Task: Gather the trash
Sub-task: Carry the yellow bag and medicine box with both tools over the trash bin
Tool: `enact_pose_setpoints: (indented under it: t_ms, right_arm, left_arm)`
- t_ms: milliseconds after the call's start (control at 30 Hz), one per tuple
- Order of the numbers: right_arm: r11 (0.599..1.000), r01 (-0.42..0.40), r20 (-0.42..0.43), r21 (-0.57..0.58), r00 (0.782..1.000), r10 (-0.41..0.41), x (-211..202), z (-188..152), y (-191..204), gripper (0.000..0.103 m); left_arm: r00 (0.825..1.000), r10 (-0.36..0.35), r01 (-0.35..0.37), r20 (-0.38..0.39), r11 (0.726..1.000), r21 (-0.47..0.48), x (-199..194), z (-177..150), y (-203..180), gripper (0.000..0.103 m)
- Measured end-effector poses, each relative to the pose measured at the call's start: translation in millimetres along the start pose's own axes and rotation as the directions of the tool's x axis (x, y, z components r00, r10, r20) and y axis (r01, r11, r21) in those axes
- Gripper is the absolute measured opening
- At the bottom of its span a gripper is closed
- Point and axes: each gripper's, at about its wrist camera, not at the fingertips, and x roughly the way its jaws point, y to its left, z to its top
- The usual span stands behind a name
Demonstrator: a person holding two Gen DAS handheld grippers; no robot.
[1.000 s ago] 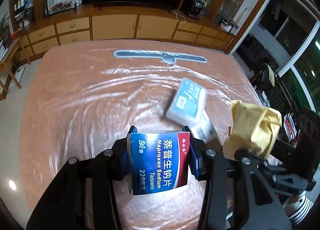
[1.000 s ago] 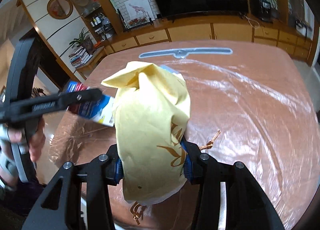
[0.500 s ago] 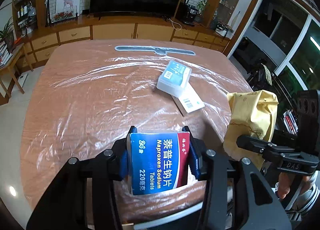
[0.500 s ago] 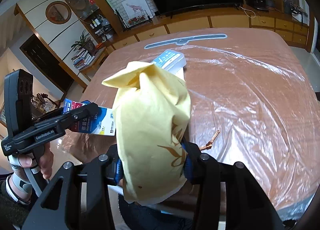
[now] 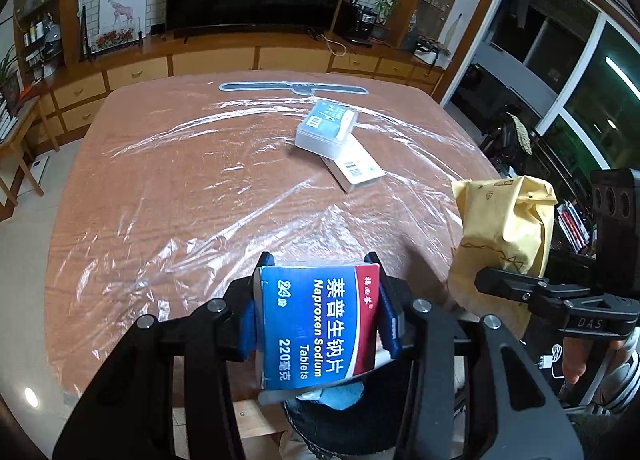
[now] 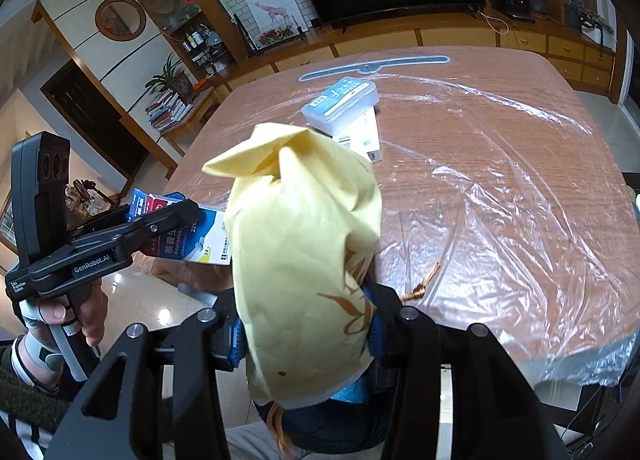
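Observation:
My left gripper [image 5: 318,316] is shut on a blue and red Naproxen tablet box [image 5: 316,320], held over the table's near edge; the box also shows in the right wrist view [image 6: 192,236]. My right gripper [image 6: 306,336] is shut on a crumpled yellow paper bag [image 6: 304,260], also over the near edge; the bag shows in the left wrist view [image 5: 504,236] at the right. A clear plastic box with a blue label [image 5: 326,128] lies on a flat white box with a barcode [image 5: 358,170] on the table's far middle.
The wooden table [image 5: 180,188] is covered with clear plastic film. A grey strip [image 5: 292,87] lies at its far edge. A small brown twisted cord [image 6: 426,280] lies near the front edge. Cabinets and a TV stand behind. A dark bin with blue contents [image 5: 340,400] is below the grippers.
Both grippers have pulled back and up from the table toward its near edge, each keeping its object. The boxes on the table look farther away.

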Motion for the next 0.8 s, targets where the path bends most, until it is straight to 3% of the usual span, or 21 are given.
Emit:
enact_pose_setpoints:
  t_ms: [333,800]
  right_arm:
    - [1.0,-0.006,0.0,-0.014,1.0,0.006,-18,-23,13,0.045]
    - [0.998,0.028,-0.08,-0.049,0.996,-0.032,-23,-67,24,0.045]
  left_arm:
    - [0.998,-0.068,0.068,-0.003,0.997,0.046,-18,-18,-13,0.048]
    - [0.987,-0.128,0.139,-0.097,0.984,0.112,-20,-60,-36,0.048]
